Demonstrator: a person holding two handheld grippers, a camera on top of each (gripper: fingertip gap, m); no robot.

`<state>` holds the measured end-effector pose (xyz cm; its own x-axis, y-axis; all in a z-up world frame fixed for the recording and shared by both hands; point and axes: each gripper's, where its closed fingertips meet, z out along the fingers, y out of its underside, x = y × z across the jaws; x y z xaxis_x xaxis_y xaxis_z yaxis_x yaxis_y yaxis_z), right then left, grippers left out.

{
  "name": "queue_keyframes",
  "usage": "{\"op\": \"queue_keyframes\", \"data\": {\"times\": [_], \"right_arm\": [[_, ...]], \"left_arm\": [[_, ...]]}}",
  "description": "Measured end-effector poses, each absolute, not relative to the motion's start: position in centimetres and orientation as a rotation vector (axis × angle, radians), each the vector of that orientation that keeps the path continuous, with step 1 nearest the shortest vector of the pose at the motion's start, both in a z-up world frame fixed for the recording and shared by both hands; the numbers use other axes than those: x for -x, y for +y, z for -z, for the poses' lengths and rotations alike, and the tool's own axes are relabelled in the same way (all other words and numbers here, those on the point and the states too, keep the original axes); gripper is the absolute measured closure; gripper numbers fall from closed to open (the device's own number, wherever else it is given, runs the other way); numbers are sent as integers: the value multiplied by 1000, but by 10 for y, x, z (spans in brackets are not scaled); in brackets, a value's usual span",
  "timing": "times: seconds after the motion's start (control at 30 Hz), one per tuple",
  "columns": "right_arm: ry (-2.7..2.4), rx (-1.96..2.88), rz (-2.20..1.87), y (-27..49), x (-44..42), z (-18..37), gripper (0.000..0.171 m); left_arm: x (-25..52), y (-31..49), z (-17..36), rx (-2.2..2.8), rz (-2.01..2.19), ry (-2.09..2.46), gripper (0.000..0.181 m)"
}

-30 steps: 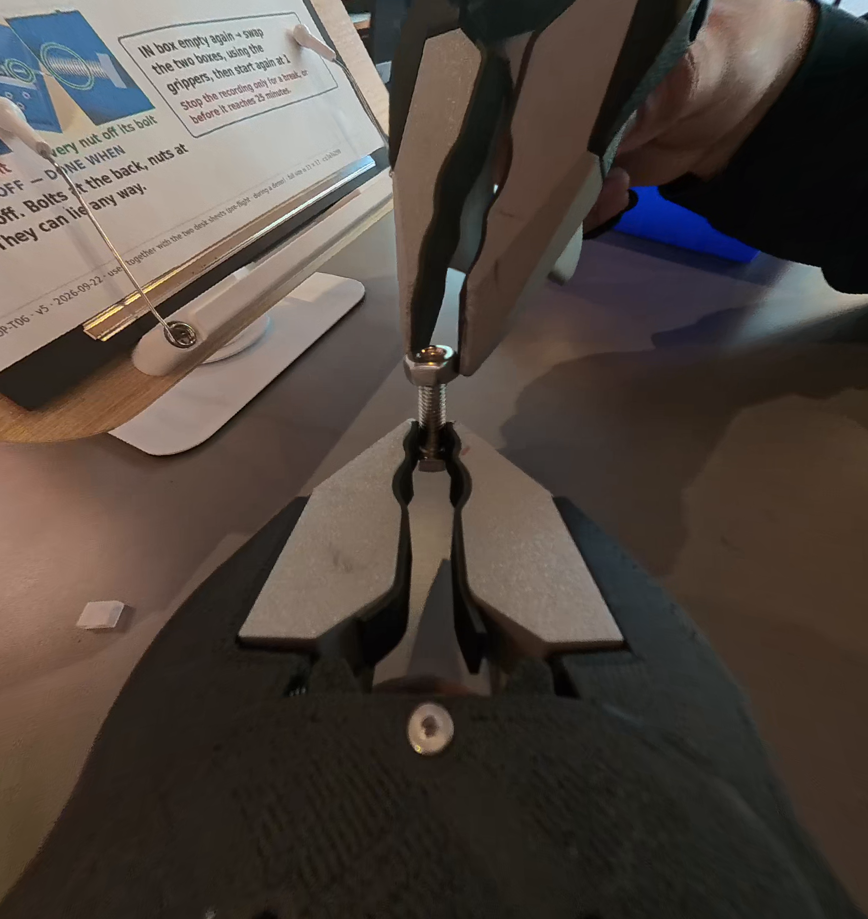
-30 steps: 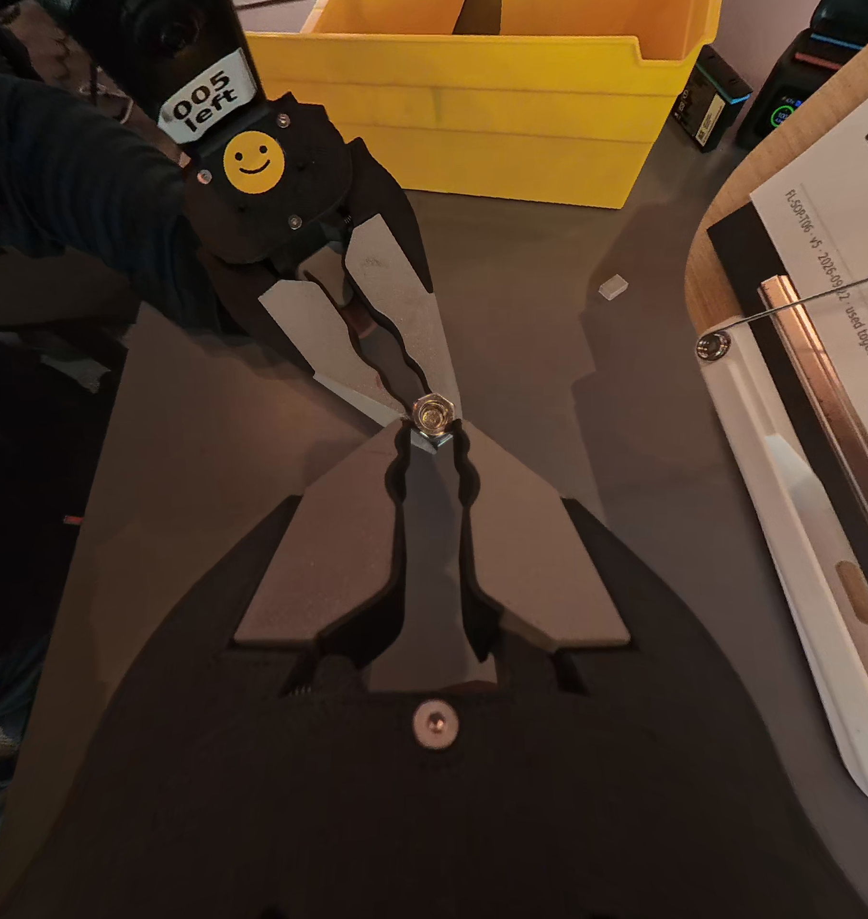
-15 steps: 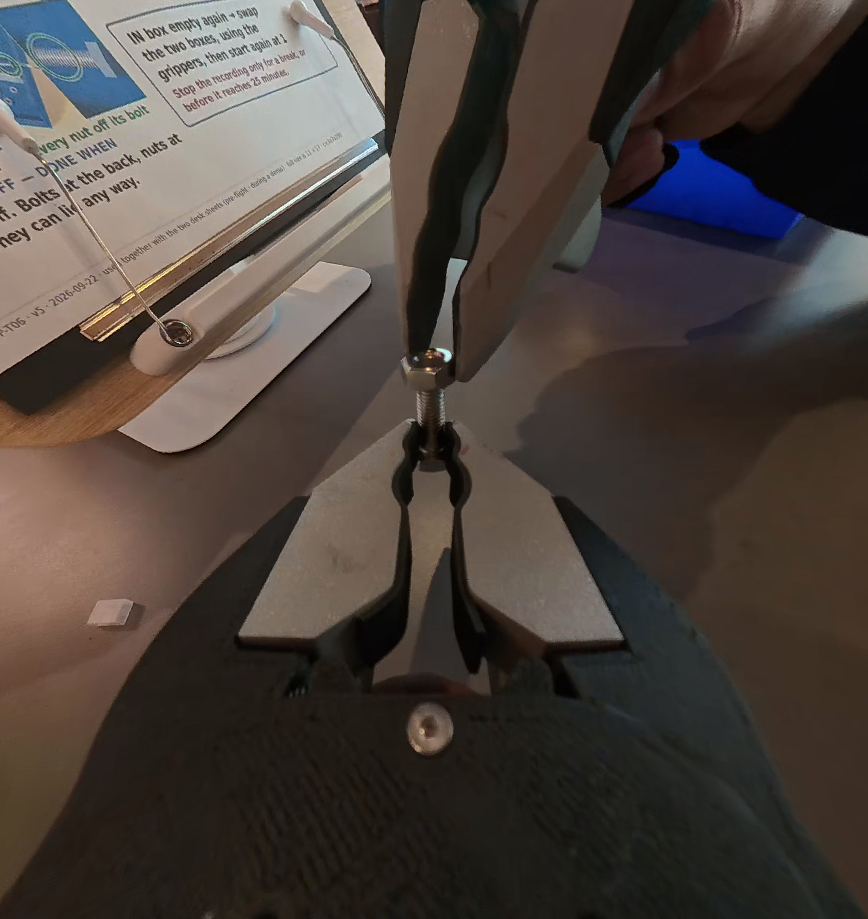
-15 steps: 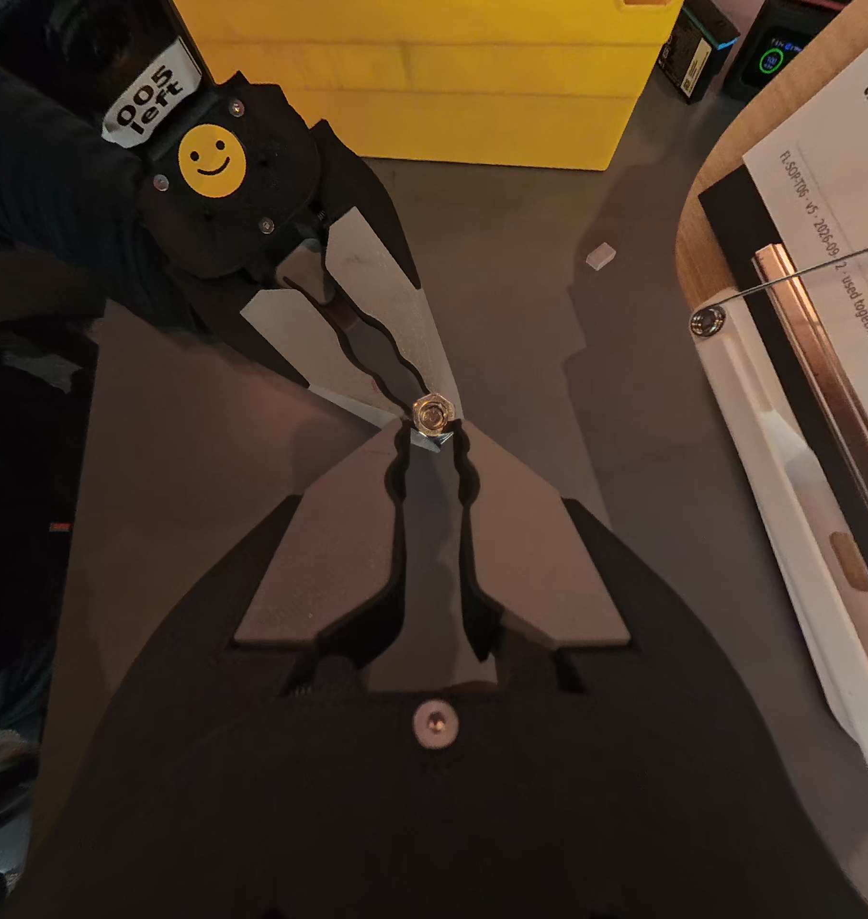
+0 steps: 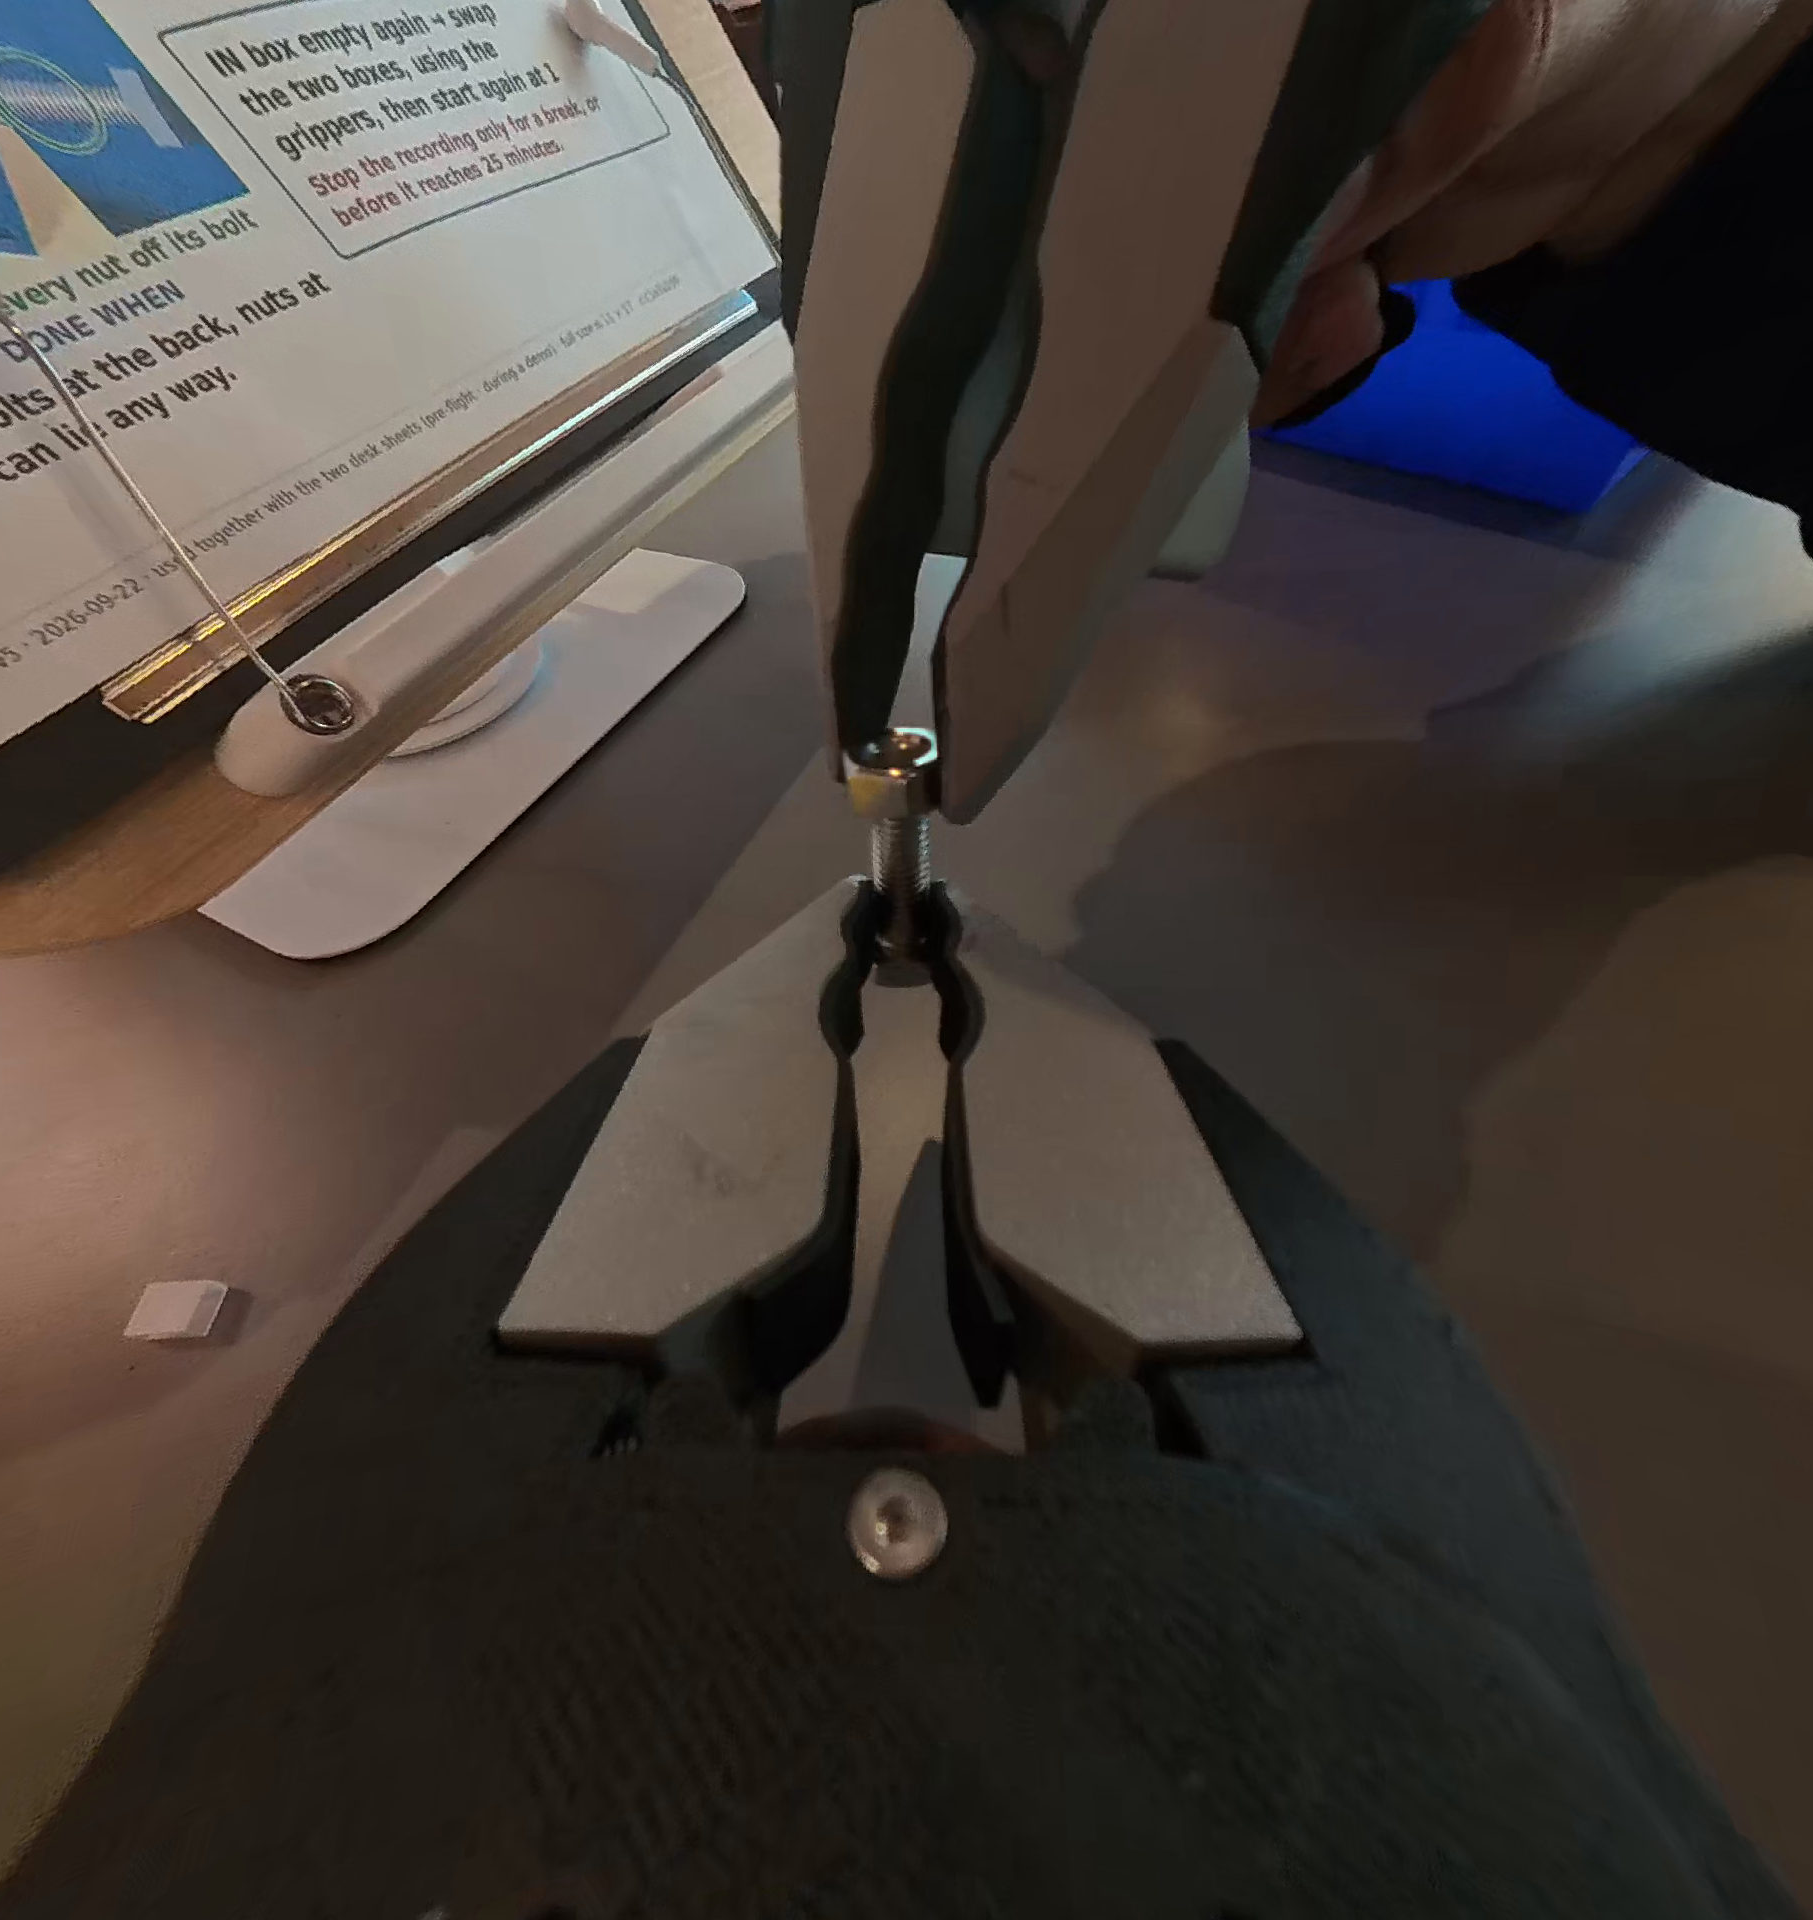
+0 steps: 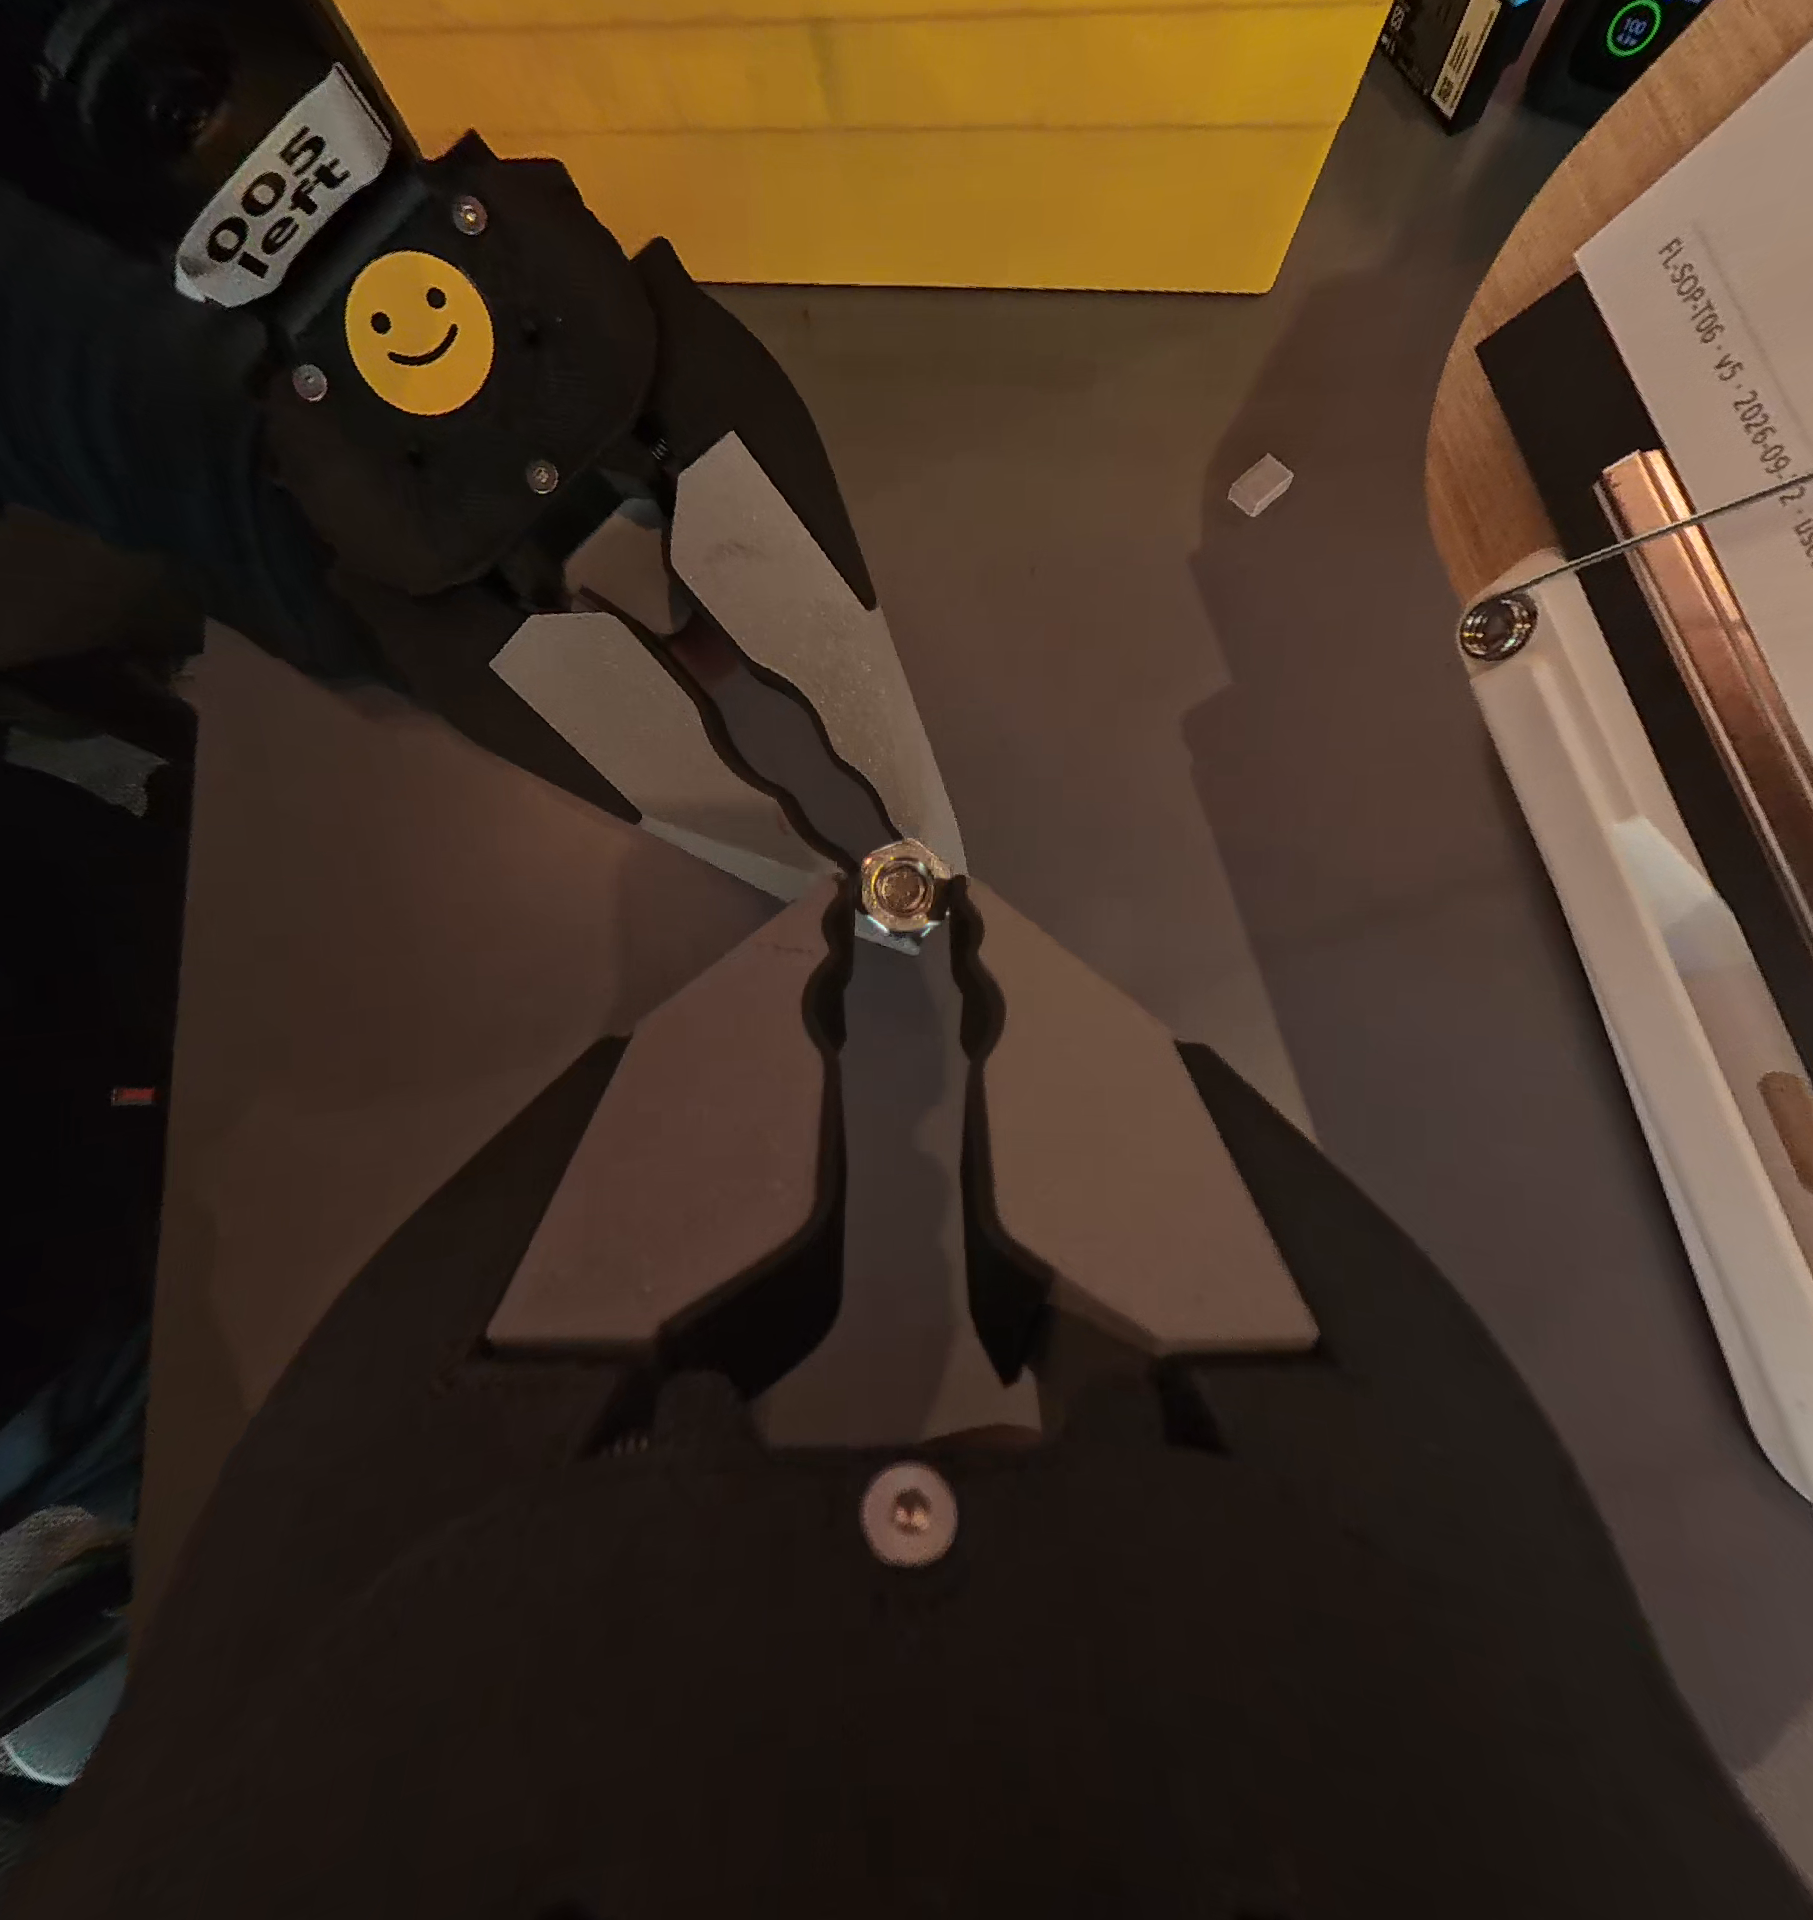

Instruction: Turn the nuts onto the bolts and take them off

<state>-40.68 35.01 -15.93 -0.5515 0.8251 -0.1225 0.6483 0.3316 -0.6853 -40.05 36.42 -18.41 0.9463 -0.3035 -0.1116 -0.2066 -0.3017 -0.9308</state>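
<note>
The left hand-held gripper (image 5: 897,925) clamps the silver threaded steel bolt (image 5: 894,862); the right hand-held gripper (image 6: 902,899) pinches its silver hexagonal nut (image 6: 900,891).

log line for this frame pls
left gripper: shut on bolt | right gripper: shut on nut | nut at bolt's tip | bolt upright above table, in the air

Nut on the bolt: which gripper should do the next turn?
Right. The right gripper is shut on the nut at the thread's far end, while the left gripper clamps the bolt near its head, steadying it.
</note>
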Motion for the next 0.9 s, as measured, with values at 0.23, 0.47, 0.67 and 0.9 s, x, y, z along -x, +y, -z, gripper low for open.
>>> {"op": "queue_keyframes", "data": {"times": [0.23,0.47,0.67,0.9], "right_arm": [[-2352,1331,-1036,350,407,159,156],[-2344,1324,-1035,351,408,159,151],[-2347,1331,-1057,349,407,159,155],[-2364,1401,-1019,351,406,162,155]], "left_arm": [[399,364,184,1888,112,368,174],[398,364,183,1883,127,369,174],[398,365,183,1885,130,367,174],[398,365,185,1900,123,369,174]]}}
